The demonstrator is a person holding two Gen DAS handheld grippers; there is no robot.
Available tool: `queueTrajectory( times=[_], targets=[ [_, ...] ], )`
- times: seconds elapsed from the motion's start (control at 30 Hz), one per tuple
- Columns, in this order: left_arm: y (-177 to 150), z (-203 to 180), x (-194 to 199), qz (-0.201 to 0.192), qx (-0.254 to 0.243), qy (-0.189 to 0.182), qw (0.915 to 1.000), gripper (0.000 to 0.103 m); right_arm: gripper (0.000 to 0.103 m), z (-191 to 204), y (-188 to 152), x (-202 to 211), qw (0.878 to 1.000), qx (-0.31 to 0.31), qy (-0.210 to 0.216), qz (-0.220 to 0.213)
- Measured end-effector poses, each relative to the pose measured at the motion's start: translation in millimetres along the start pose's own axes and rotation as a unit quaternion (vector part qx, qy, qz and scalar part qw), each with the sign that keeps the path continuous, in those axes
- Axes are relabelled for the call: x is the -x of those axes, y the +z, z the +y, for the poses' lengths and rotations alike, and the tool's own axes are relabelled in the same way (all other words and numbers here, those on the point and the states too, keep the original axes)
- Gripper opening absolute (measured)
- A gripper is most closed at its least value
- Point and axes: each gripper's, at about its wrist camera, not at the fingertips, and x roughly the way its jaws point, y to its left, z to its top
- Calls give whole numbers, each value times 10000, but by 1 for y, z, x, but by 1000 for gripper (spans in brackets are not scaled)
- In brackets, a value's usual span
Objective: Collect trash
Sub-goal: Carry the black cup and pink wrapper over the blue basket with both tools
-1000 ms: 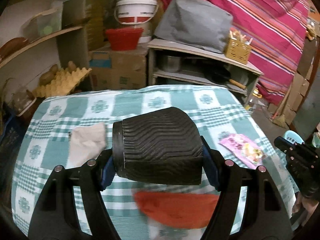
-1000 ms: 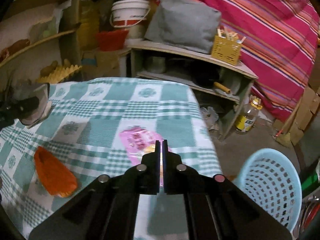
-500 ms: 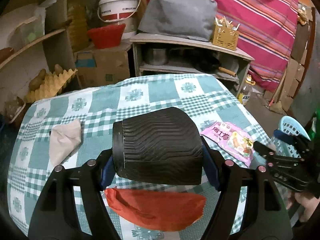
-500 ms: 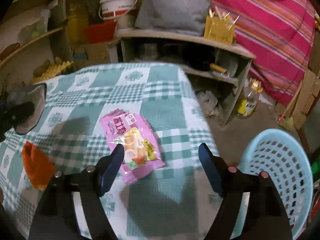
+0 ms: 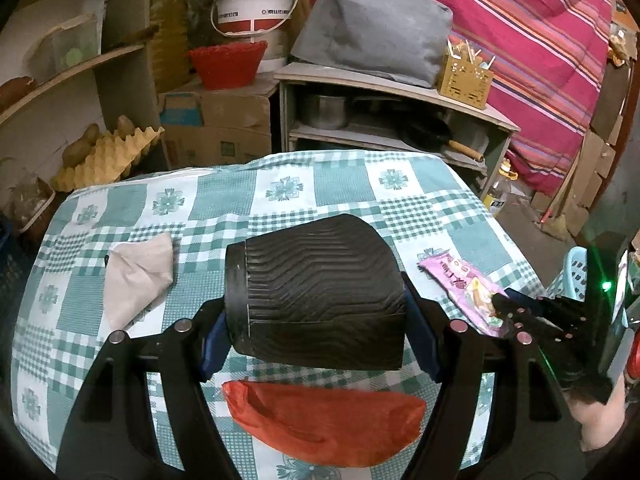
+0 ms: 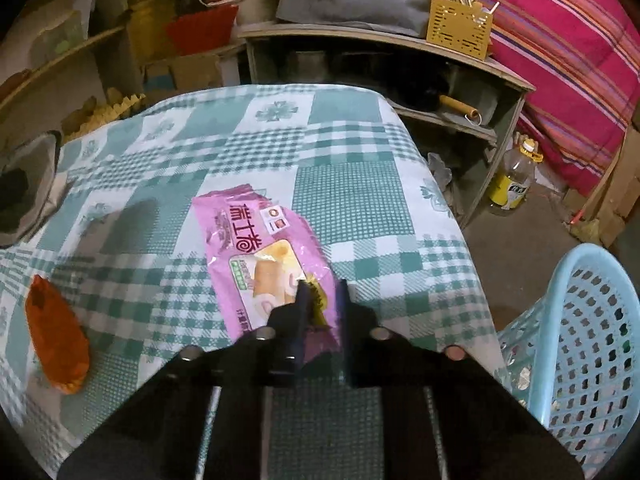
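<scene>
I am closing my right gripper [image 6: 320,300] on the near end of the pink wrapper [image 6: 256,256], which half a second ago was lying free between wide jaws; now its edge is puckering up between the pads, so the pick looks nearly made. The wrapper is lying flat near the surface's right edge, and the blue basket [image 6: 580,340] is standing on the floor just beside that edge, so I am judging a short carry next. My left gripper [image 5: 316,320] is still clamping the black ribbed cup [image 5: 316,296] above the surface. An orange bag [image 5: 324,424] and a pale wad [image 5: 136,276] are waiting on the green checked cloth [image 6: 352,184]. Behind, cluttered shelves [image 5: 380,92], a white bucket [image 5: 252,8] and a striped cloth [image 5: 540,40] are crowding the dim room.
</scene>
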Motion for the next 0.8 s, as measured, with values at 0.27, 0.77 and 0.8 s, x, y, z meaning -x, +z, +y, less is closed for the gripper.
queueTrajectory(
  times=[0.27,0.77,0.8],
  targets=[
    [-2,-1,-3,27,-22,103,9999,71,4,-17,2,29,9987,-336,120,-373],
    [-2,-60,16,-181,-223,-224,9993,71,3,-100,-17,132,9858,-1002,34,-1344],
    [-3,-67,17,-195,-245,-267,9992,71,3,-110,-20,137,9844,-1086,6,-1385]
  ],
)
